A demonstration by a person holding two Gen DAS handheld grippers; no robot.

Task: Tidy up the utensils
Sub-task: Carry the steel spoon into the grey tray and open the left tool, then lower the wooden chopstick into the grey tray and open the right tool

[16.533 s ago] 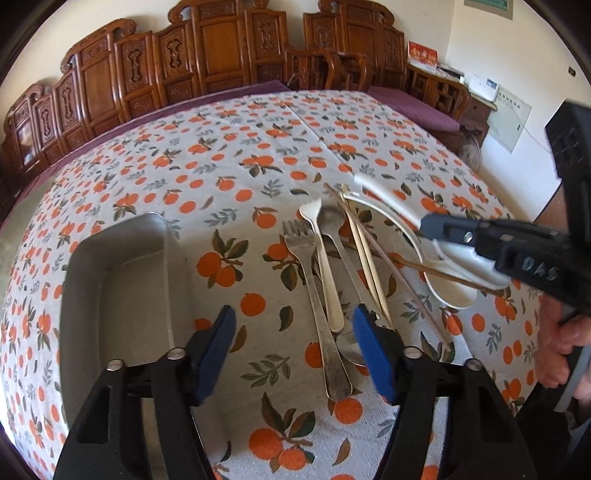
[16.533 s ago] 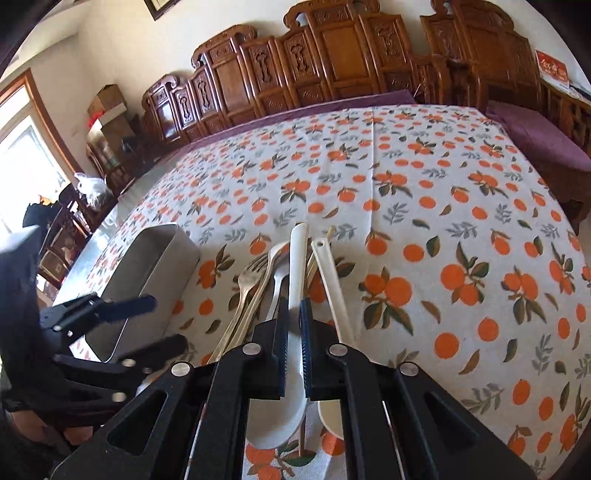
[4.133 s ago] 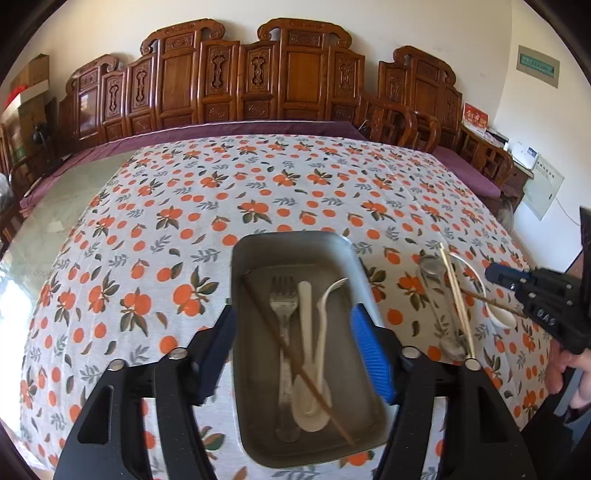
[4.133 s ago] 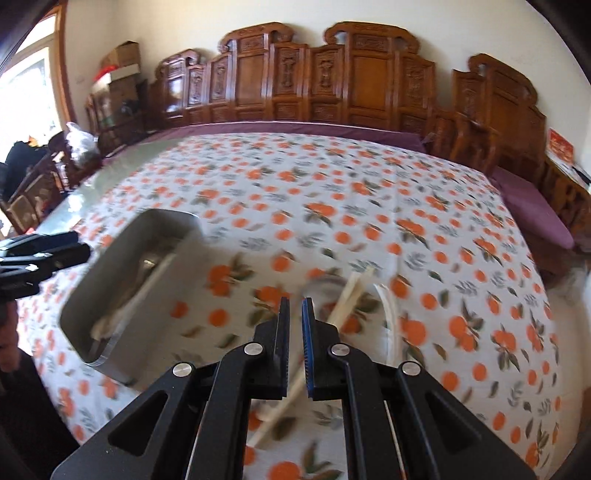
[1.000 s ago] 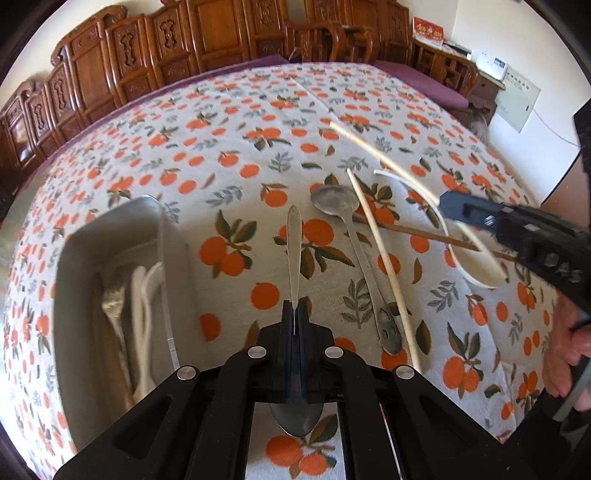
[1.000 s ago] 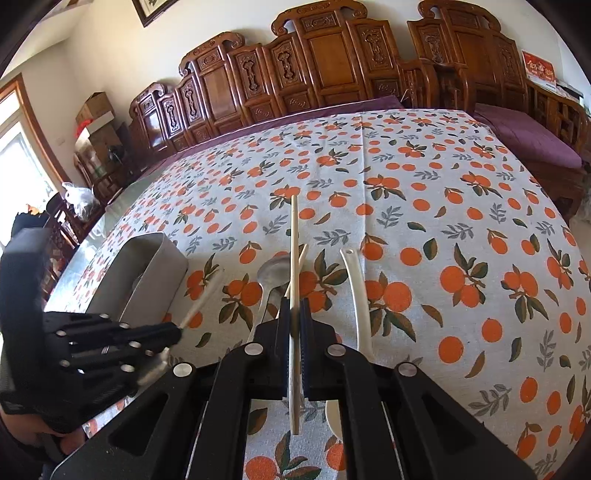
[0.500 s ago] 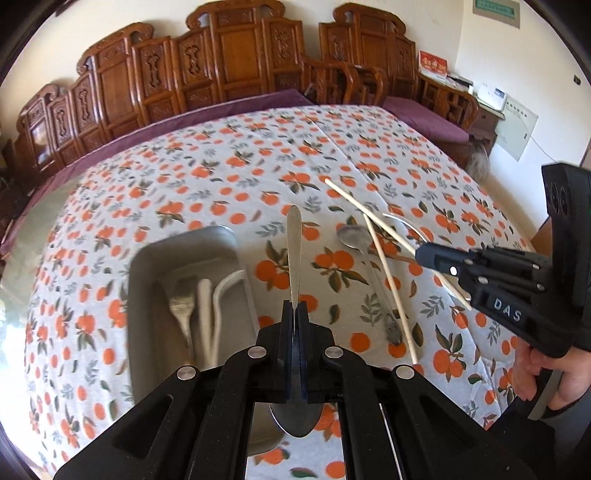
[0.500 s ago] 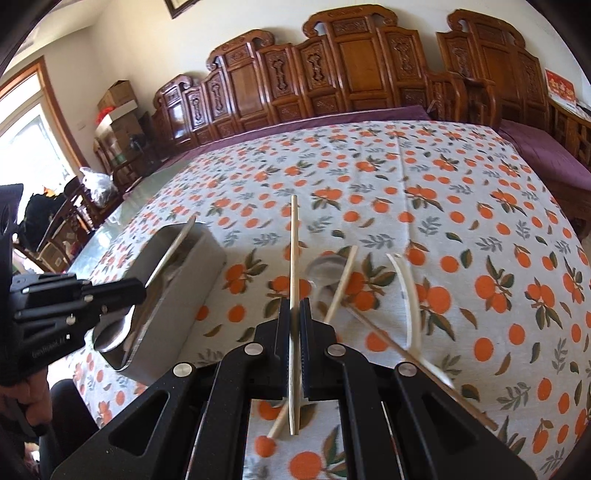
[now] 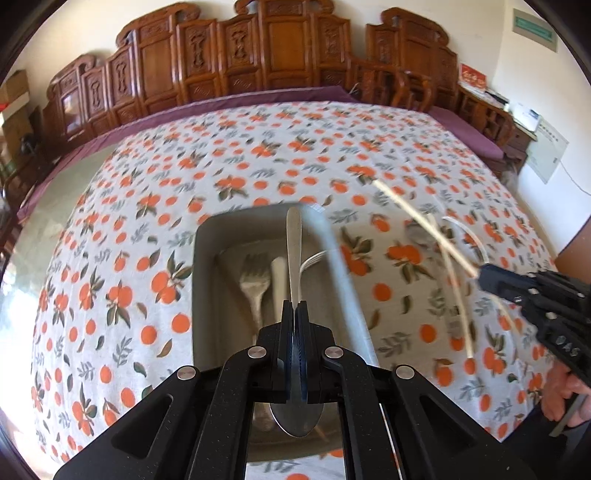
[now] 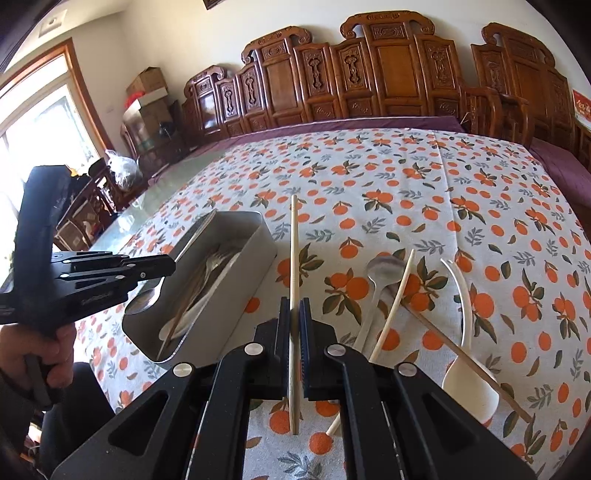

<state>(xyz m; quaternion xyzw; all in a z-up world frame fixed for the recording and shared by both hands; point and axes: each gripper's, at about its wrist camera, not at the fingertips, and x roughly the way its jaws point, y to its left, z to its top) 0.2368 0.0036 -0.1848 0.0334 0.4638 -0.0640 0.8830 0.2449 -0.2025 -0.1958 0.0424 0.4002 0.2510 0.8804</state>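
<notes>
A home dining room; carved wooden chairs (image 10: pixel 388 74) ring an orange-print tablecloth (image 10: pixel 406 177).

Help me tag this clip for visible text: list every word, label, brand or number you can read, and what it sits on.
"DAS": white letters on the black body of the right claw, just legible.
Raised lettering on the left claw body: too faint to read.
Green wall sign: too small to read.
Red sign by the chairs: yellow characters, blurred.
White wall panel: print too small.
</notes>
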